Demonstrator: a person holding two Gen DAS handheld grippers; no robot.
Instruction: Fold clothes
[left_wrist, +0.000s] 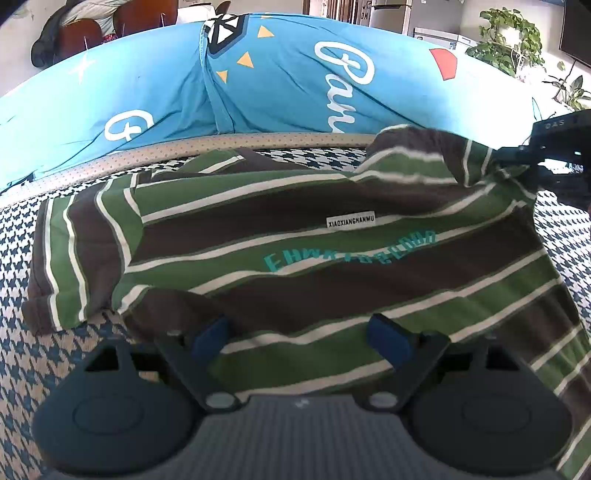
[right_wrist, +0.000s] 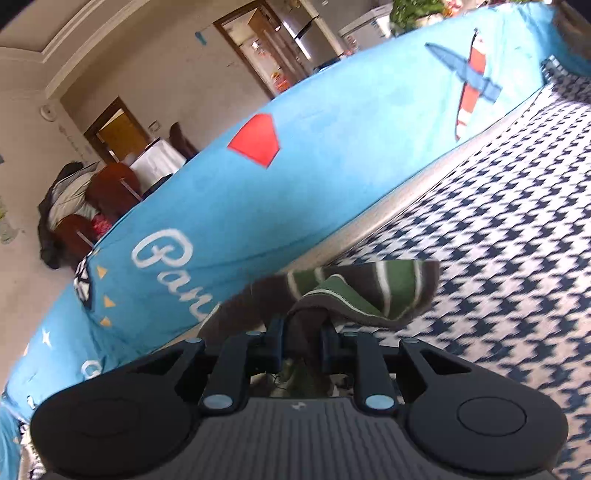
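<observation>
A white tag reading "XIAOXIANGHANMU" (left_wrist: 351, 220) is showing on the chest of a striped shirt (left_wrist: 280, 258), with teal lettering (left_wrist: 349, 251) beneath it running upside down and only partly legible. The shirt, banded in green, dark brown and thin white, is lying spread across a houndstooth cover (left_wrist: 22, 236) in navy and white, one short sleeve (left_wrist: 70, 258) stretching out flat to the left. The left tool (left_wrist: 299, 338) is sitting at the near hem with its blue-padded fingers (left_wrist: 389, 341) standing wide apart, the cloth draping over and between them rather than being pinched. At the far right of that view the right tool (left_wrist: 554, 155) is lifting the other shoulder of the shirt off the cover. The right wrist view is showing that tool (right_wrist: 303, 345) closed narrowly on a bunched fold of the shirt (right_wrist: 369, 291), the sleeve flopping forward above the fingers. Behind, a blue sheet (left_wrist: 155, 85) is carrying white cursive writing that starts "Ban" (right_wrist: 170, 266), a red pentagon (right_wrist: 256, 138) and orange triangles (left_wrist: 245, 59).
</observation>
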